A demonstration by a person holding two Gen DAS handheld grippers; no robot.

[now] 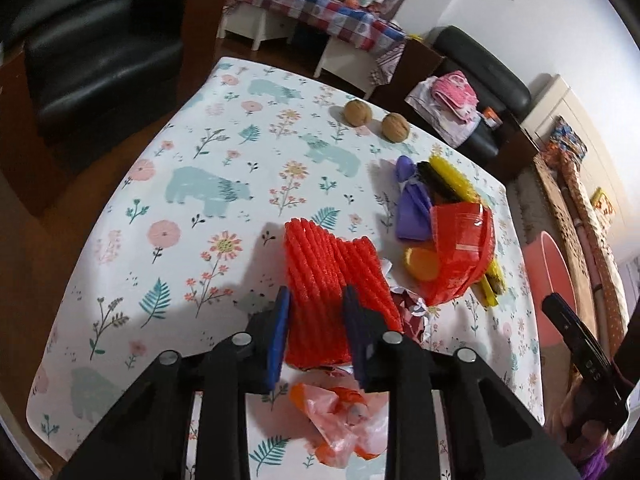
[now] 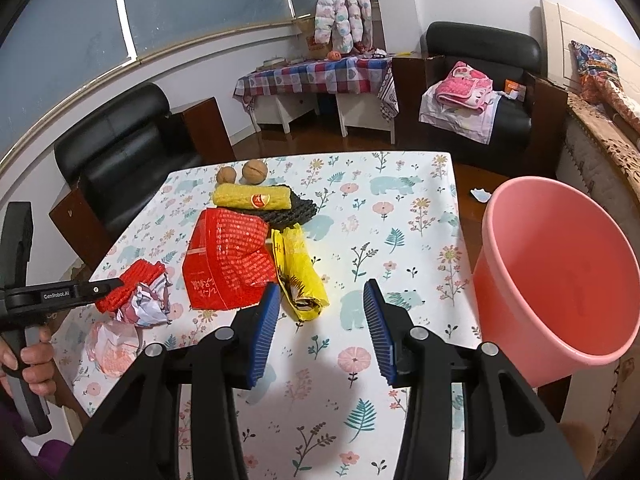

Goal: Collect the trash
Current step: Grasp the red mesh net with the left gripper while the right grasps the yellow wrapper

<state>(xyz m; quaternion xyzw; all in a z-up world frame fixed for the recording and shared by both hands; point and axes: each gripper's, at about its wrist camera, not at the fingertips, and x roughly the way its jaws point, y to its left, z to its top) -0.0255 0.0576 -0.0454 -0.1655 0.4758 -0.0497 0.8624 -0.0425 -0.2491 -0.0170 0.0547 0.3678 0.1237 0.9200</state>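
Between the left gripper's (image 1: 316, 320) blue fingers (image 1: 278, 336) sits the red foam net (image 1: 332, 284), a ribbed sleeve whose ridges run roughly along the fingers' own line, away from the camera. The two pads stand on either side of it and appear to press its flanks, so I judge it gripped, though whether it is lifted off the floral surface (image 1: 192, 184) I cannot tell. Crumpled paper (image 1: 412, 312) lies touching the net's right side, and a pale orange plastic bag (image 1: 340, 416) lies under the gripper.

From the right wrist view the pink bin (image 2: 560, 280) stands off the surface's right edge, just beside the right gripper (image 2: 320, 328), whose fingers are spread wide with nothing between them. The net therefore has to cross the surface from left to right to reach the bin, passing the red packet (image 2: 224, 260) and the yellow wrapper (image 2: 298, 272). The right gripper is much the nearer to the bin; the yellow wrapper lies just ahead of its left finger, long axis pointing away.
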